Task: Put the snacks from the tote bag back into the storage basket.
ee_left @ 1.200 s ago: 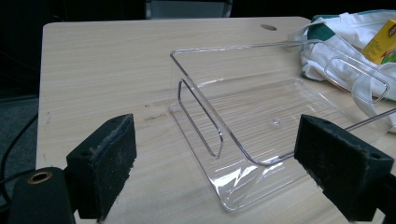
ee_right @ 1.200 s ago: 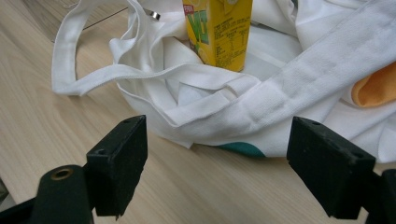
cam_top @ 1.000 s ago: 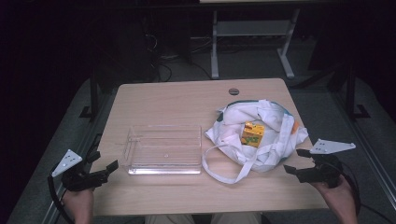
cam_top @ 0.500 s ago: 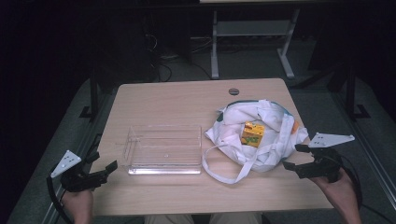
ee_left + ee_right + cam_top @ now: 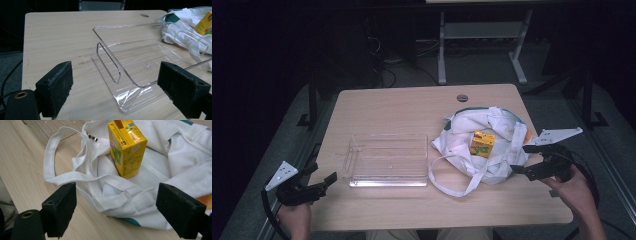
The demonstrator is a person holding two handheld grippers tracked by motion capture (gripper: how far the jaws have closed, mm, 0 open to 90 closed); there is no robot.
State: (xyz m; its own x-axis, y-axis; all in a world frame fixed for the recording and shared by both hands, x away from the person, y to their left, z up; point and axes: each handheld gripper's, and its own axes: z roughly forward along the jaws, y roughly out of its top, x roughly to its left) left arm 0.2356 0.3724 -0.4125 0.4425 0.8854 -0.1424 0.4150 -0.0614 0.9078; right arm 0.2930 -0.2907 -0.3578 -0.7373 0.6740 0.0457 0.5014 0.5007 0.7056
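A white cloth bag (image 5: 502, 131) lies crumpled on the right half of the wooden table (image 5: 397, 107). A yellow drink carton (image 5: 482, 143) stands upright on it. My right gripper (image 5: 523, 159) hovers at the bag's right edge. Its jaws are open and have just been opening, with nothing between them. In the right gripper view, the carton (image 5: 126, 147) and bag folds (image 5: 187, 152) lie beyond the right gripper (image 5: 116, 192). A clear plastic tray (image 5: 387, 160) sits left of the bag. My left gripper (image 5: 323, 174) is open beside the tray's left end (image 5: 117, 72).
The bag's long strap (image 5: 447, 185) loops onto the table towards the front edge, next to the tray. A round cable hole (image 5: 462, 98) sits near the table's far edge. Metal stand legs (image 5: 442, 60) rise from the dark floor behind the table.
My right gripper has lifted a little and drawn closer to the bag's edge. The left gripper, tray, bag and carton have stayed put.
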